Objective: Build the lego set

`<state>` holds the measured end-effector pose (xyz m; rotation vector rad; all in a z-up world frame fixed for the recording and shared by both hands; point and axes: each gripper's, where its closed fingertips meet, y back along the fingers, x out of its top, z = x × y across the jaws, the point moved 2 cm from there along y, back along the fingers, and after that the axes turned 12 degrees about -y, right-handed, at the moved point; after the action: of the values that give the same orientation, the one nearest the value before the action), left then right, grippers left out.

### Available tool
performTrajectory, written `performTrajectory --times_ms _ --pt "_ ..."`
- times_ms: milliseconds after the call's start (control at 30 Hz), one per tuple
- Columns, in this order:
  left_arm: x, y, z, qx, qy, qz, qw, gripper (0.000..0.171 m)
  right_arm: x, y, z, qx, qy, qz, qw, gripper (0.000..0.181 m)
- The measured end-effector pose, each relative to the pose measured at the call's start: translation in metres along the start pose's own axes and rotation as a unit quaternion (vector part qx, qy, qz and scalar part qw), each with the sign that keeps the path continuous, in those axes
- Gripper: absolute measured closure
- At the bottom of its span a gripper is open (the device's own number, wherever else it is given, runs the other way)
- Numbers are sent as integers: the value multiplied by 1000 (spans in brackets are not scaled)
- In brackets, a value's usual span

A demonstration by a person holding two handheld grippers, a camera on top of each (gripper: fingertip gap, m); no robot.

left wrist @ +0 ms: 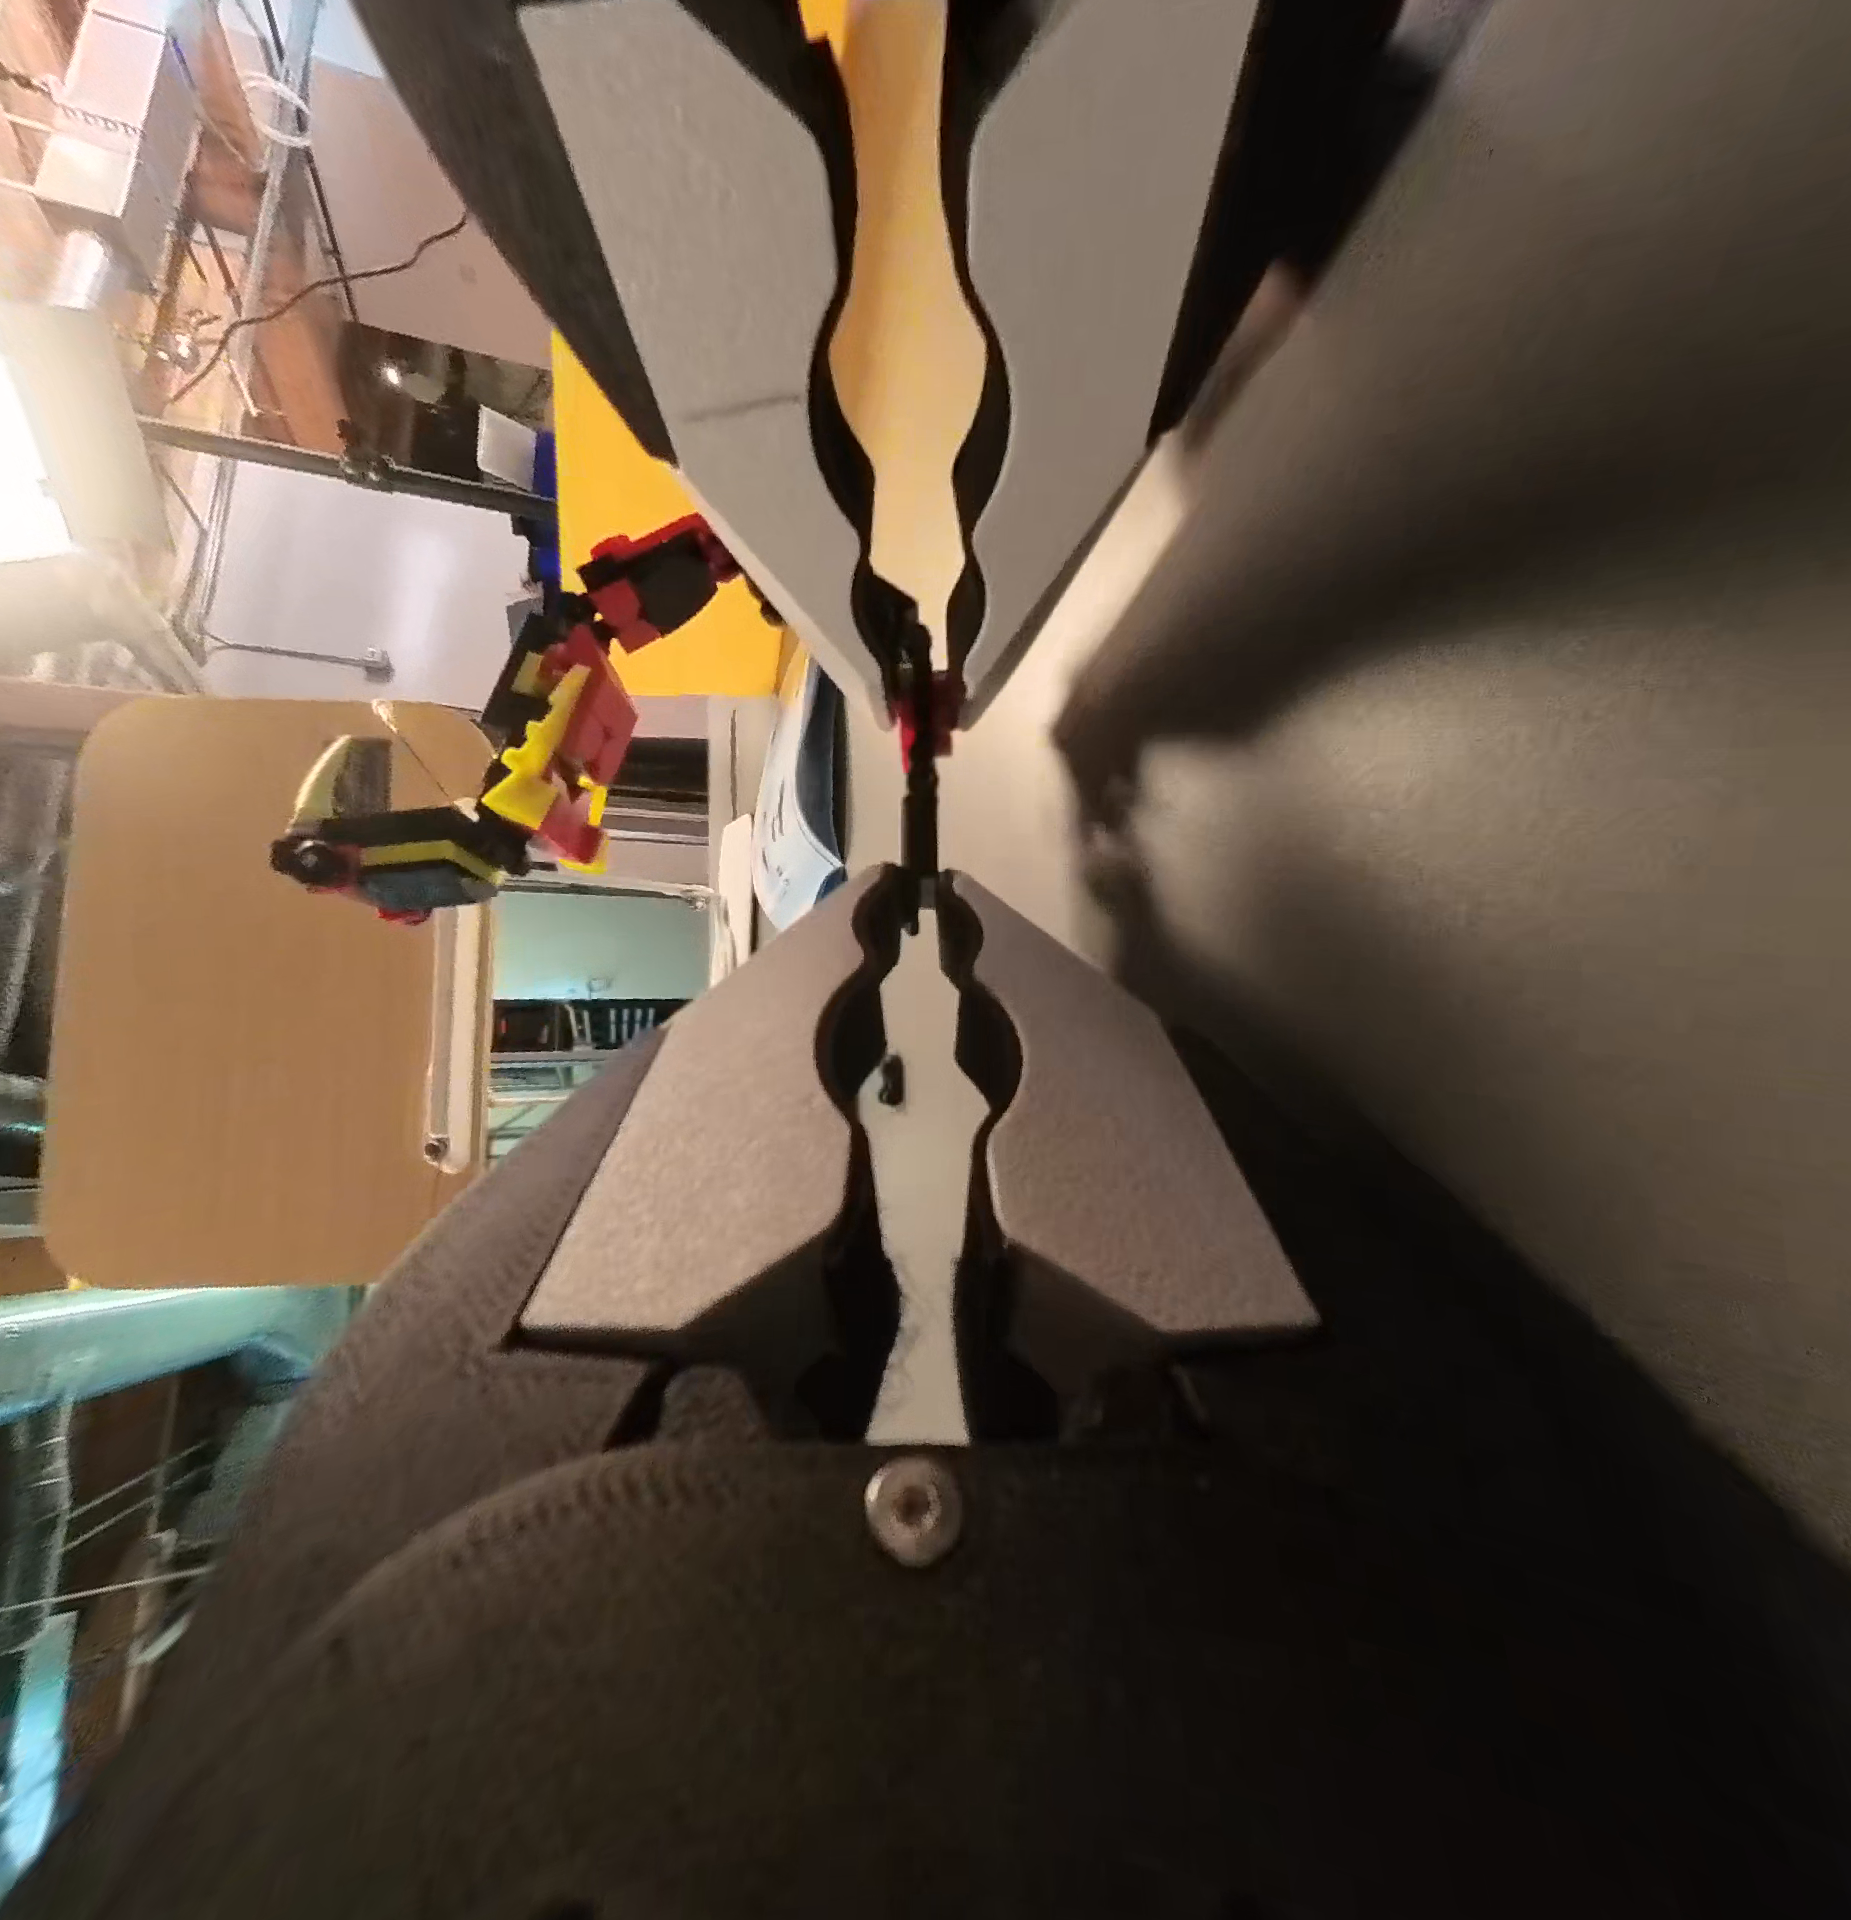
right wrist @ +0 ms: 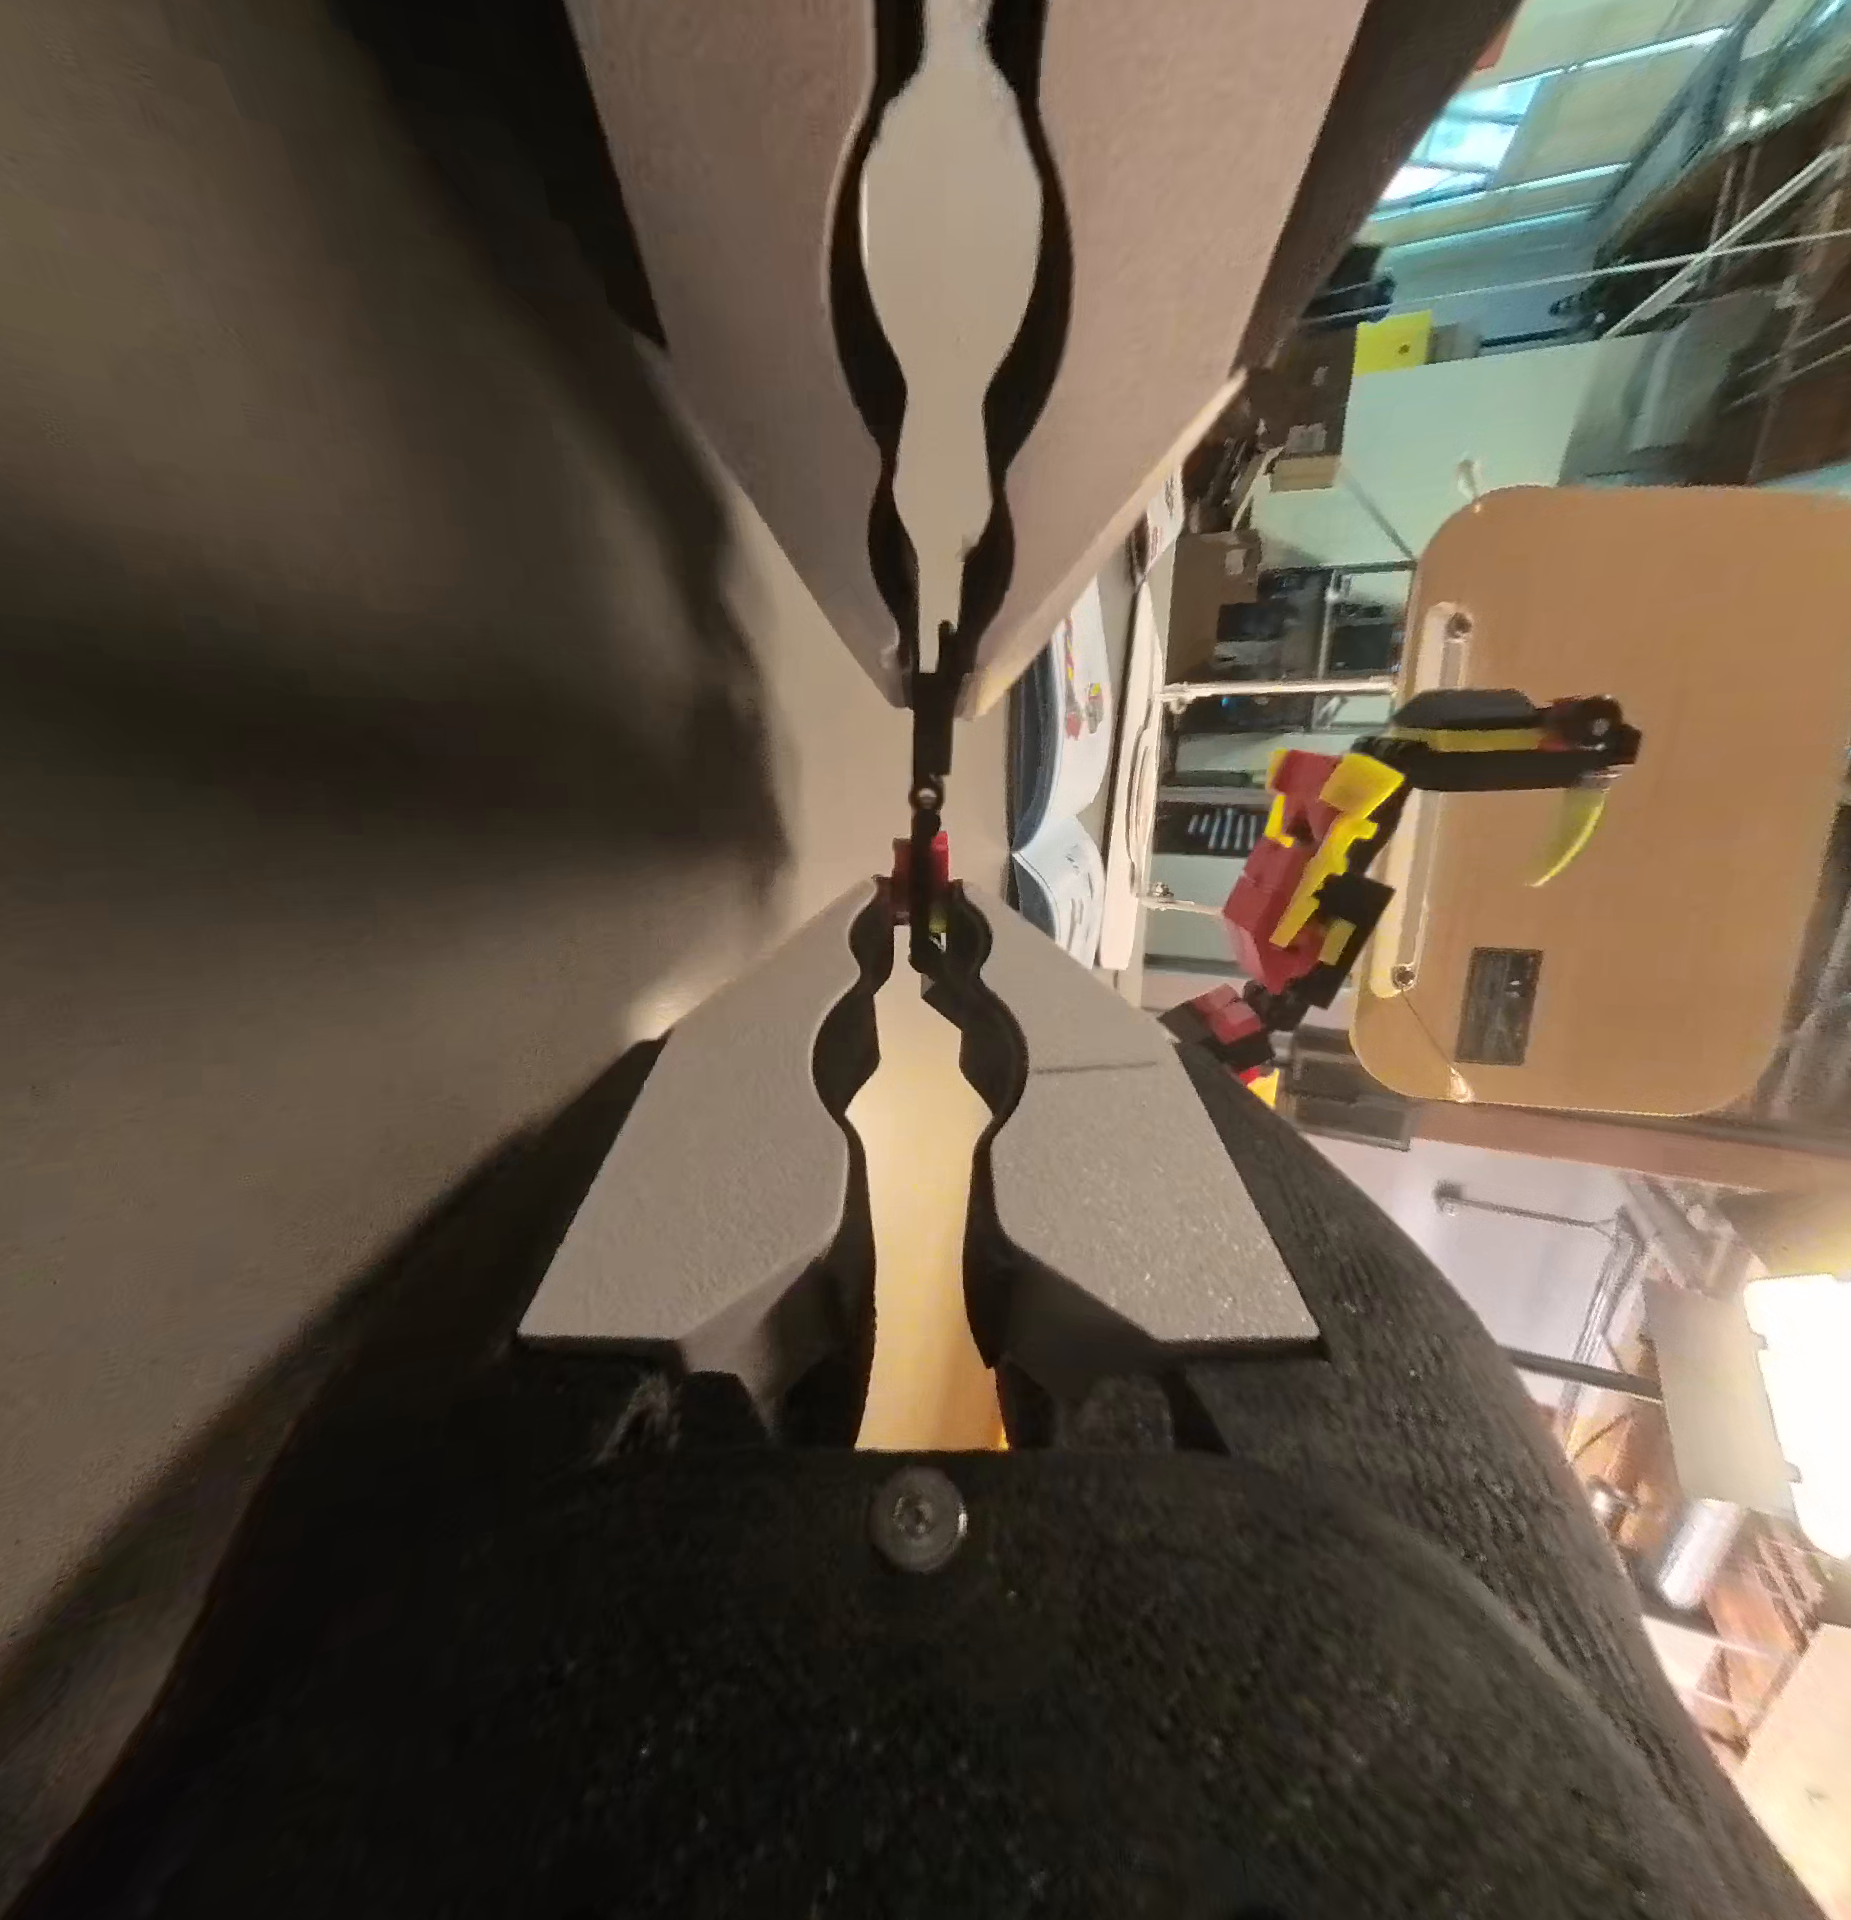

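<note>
My two grippers meet tip to tip above the white table. My left gripper (left wrist: 916,899) is shut on a thin black Lego bar (left wrist: 919,821). The bar's far end touches a small red piece (left wrist: 946,694) pinched in my right gripper (left wrist: 926,712). In the right wrist view, my right gripper (right wrist: 921,920) is shut on that red piece (right wrist: 921,857). The black bar (right wrist: 931,738) runs up from it into the left gripper (right wrist: 936,675). A red, yellow and black Lego model (left wrist: 557,748) with a yellow claw (right wrist: 1570,842) juts out beside the right gripper's fingers. Its joint to the red piece is hidden.
An open instruction booklet (right wrist: 1066,883) lies on the white table (left wrist: 1420,831), and it also shows in the left wrist view (left wrist: 796,800). A tan wooden panel (right wrist: 1648,935) stands behind the model. A yellow surface (left wrist: 609,499) and room clutter lie beyond. My left and right fingertips are right by each other.
</note>
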<state>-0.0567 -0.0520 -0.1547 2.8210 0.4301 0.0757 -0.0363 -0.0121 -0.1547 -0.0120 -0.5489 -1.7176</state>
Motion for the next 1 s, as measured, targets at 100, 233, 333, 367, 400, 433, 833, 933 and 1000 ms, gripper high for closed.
performTrajectory --times_ms 100,233,333,367,400,433,833,933,1000 --pt "1 0 2 -2 -13 0 1000 166 -1 0 -3 -10 2 11 1000 173" --pt "2 -1 5 -8 -21 1 1000 167 -2 -1 -6 -22 -9 17 1000 174" --pt "3 -2 5 -14 -13 4 1000 167 -3 -1 -7 -18 -35 17 999 174" --pt "4 -2 6 -18 -11 7 1000 167 -3 -1 -8 -15 -43 15 999 174" --pt "4 -2 6 -18 -13 7 1000 167 -2 -1 -9 -12 -46 14 999 174" --pt "4 -2 7 -18 -15 6 1000 167 -2 -1 -9 -11 -45 13 999 174" --pt "-1 -6 1 -28 88 8 996 165 0 -6 -4 -31 -79 12 996 174" --pt "-12 -3 -8 -54 228 9 972 159 2 -10 7 -68 -124 9 990 174" --pt "-24 2 -19 -56 323 14 945 158 2 -13 17 -101 -133 8 986 174"
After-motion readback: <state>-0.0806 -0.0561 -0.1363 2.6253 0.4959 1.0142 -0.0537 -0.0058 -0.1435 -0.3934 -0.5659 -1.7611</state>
